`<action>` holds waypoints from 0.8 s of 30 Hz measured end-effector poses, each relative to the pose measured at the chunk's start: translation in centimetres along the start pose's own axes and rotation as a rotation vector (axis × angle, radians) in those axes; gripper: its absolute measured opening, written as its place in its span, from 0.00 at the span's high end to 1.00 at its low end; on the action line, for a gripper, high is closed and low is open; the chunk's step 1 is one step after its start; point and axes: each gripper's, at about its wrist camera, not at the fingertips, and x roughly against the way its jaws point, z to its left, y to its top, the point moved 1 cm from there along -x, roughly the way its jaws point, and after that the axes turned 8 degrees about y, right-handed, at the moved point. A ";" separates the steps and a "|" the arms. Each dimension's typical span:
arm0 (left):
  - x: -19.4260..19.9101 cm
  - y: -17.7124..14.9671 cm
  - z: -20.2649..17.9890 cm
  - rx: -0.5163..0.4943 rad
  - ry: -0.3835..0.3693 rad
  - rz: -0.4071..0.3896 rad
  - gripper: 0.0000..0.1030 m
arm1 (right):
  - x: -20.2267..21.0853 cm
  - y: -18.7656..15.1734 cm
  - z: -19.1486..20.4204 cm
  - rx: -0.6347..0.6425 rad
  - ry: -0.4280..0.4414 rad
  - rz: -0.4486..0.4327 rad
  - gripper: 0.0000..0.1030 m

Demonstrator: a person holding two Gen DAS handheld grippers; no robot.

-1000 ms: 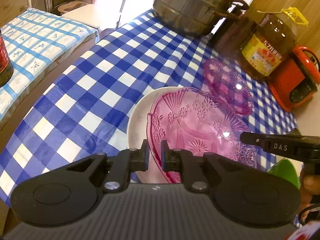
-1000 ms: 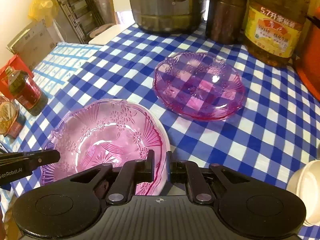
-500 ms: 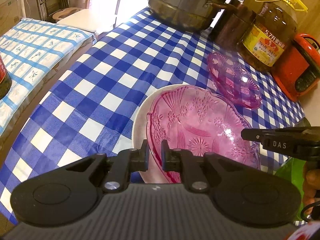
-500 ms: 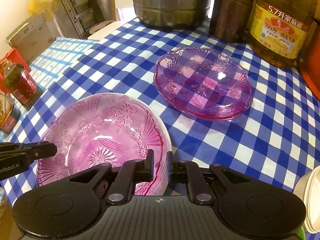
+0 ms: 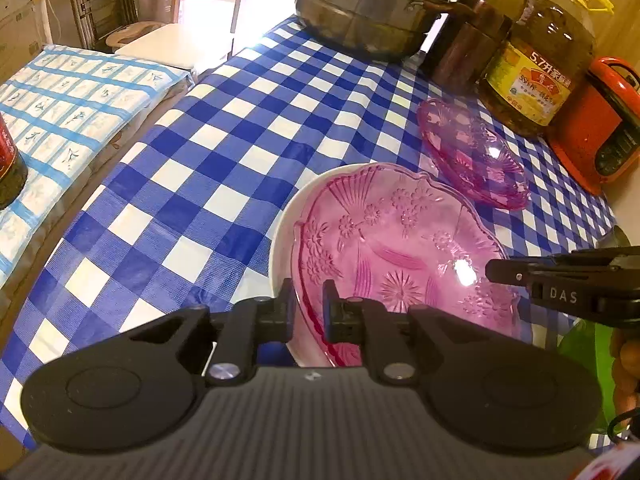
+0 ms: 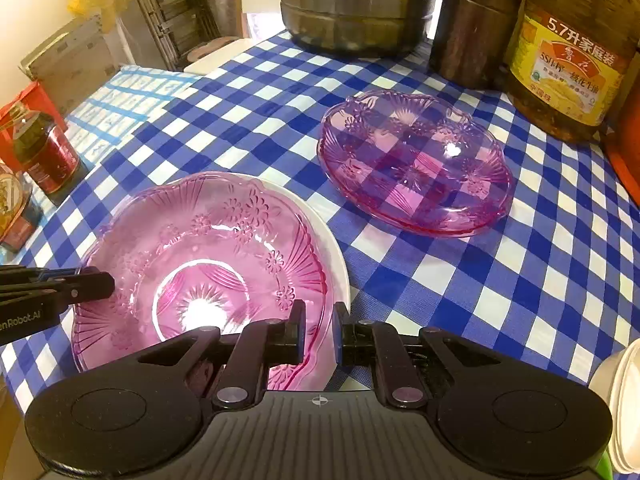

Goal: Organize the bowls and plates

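A pink patterned glass bowl lies over a white plate on the blue checked tablecloth. My left gripper is shut on the bowl's near-left rim. My right gripper is shut on the opposite rim, with the glass edge between its pads. Each gripper's tip shows in the other view: the right gripper and the left gripper. A second pink glass bowl sits apart, farther back on the cloth.
At the back stand a steel pot, a brown canister, an oil jug and a red appliance. A dark bottle stands left, off the table edge. White bowls are stacked at the near right.
Both grippers have rolled slightly and the held pink bowl has levelled a little over the white plate. Both grips stay shut on its rim.
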 end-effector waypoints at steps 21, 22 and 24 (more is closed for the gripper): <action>2.8 0.0 0.0 0.012 -0.012 -0.056 0.70 | 3.6 0.3 0.2 -0.020 0.032 -0.071 0.58; 3.2 0.0 0.1 0.015 -0.014 -0.061 0.69 | 4.1 0.3 0.2 -0.025 0.032 -0.076 0.58; 4.1 -0.1 0.0 0.019 -0.023 -0.073 0.68 | 5.1 0.1 0.2 -0.037 0.035 -0.086 0.57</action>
